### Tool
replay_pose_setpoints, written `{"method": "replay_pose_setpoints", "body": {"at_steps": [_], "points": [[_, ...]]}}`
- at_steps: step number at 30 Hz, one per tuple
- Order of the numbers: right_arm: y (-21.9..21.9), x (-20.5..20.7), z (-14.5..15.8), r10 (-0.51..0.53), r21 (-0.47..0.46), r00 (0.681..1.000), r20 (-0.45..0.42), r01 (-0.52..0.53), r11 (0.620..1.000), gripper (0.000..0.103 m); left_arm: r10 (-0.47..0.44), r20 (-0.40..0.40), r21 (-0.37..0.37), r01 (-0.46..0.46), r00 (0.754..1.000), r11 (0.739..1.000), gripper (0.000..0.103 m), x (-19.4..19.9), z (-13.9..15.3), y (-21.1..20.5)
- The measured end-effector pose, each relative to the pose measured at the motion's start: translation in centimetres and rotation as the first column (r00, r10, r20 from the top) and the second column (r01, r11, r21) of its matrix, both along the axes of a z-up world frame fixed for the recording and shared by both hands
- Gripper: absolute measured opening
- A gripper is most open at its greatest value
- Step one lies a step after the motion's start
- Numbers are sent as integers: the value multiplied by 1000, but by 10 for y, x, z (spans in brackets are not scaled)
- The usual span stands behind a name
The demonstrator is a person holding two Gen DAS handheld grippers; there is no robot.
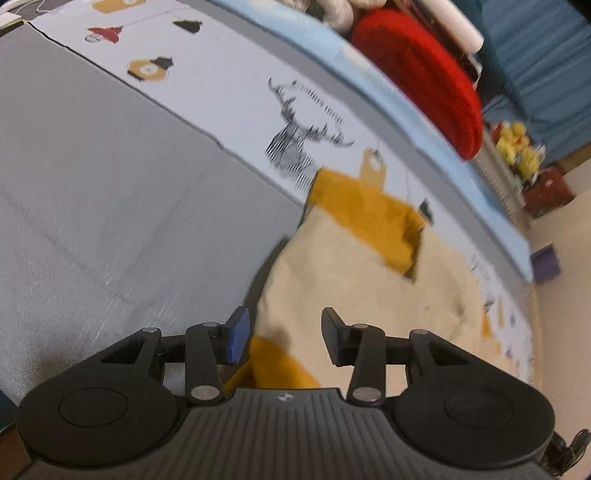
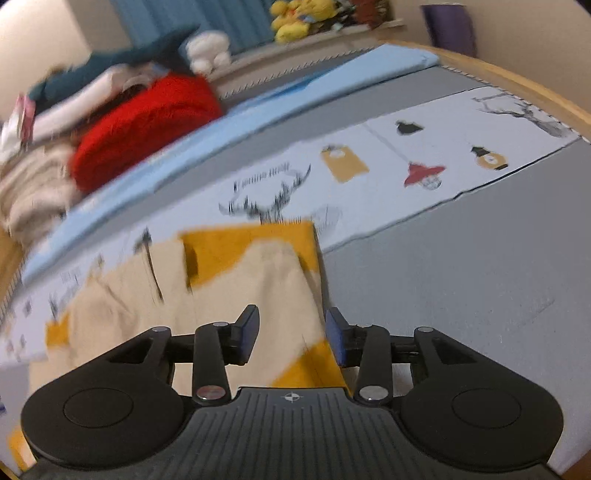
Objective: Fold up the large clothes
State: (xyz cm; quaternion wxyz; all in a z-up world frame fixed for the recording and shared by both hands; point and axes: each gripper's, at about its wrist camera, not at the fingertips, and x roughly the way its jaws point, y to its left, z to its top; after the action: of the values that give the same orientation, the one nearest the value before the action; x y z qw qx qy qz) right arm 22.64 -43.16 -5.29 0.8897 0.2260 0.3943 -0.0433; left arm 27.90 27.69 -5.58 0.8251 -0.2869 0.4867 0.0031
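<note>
Item: cream and mustard garment [image 1: 369, 295], lying flat on the grey bed [image 1: 92, 184].

Writing on the printed sheet [image 2: 369, 166] too blurred for me to read. My left gripper [image 1: 286, 334] and right gripper [image 2: 291, 334] both have fingers parted, gripping nothing, garment beneath the gap. Only my right view shows the white plush toy [image 2: 207, 51].

Red cushion [image 2: 144, 125] on light-blue strip [image 2: 258, 110]; yellow plush toys [image 2: 295, 16] beyond cushion; printed sheet [image 2: 406, 155] nearer than strip.
</note>
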Motion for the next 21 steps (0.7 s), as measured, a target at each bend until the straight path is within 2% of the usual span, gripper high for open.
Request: {"method": "replay_pose_setpoints", "body": {"at_steps": [1, 3, 5, 11, 15, 16, 17, 18, 20, 21], "points": [[2, 1, -5, 13, -9, 1000, -20, -13, 1000, 42, 1, -10, 9, -1, 1000, 1000, 46, 3, -2, -2], [6, 3, -12, 36, -20, 998, -56, -37, 999, 46, 1, -2, 18, -1, 1000, 1000, 57, 6, -4, -4], [8, 6, -18, 37, -31, 996, -81, -40, 999, 54, 0, -11, 39, 1, 1000, 999, 60, 12, -7, -7], [7, 19, -44, 37, 4, 980, -193, -37, 999, 54, -6, -69, 65, 10, 998, 998, 60, 26, -25, -15], [12, 21, -47, 54, 9, 978, -200, -53, 999, 50, -42, -82, 69, 48, 996, 996, 57, 31, -31, -23], [14, 21, -46, 60, 5, 979, -195, -60, 998, 44, -54, -83, 77, 61, 995, 995, 54, 31, -32, -25], [15, 21, -45, 65, 3, 979, -191, -66, 998, 33, -65, -82, 88, 72, 995, 993, 43, 32, -32, -27], [17, 20, -43, 70, -6, 980, -184, -72, 997, 29, -71, -81, 102, 79, 994, 992, 25, 33, -32, -29], [17, 20, -40, 69, -26, 982, -175, -74, 997, 13, -81, -67, 122, 89, 994, 989, 4, 32, -29, -31], [17, 18, -37, 72, -28, 984, -162, -77, 997, 10, -86, -45, 126, 91, 995, 988, 3, 31, -25, -31]]}}
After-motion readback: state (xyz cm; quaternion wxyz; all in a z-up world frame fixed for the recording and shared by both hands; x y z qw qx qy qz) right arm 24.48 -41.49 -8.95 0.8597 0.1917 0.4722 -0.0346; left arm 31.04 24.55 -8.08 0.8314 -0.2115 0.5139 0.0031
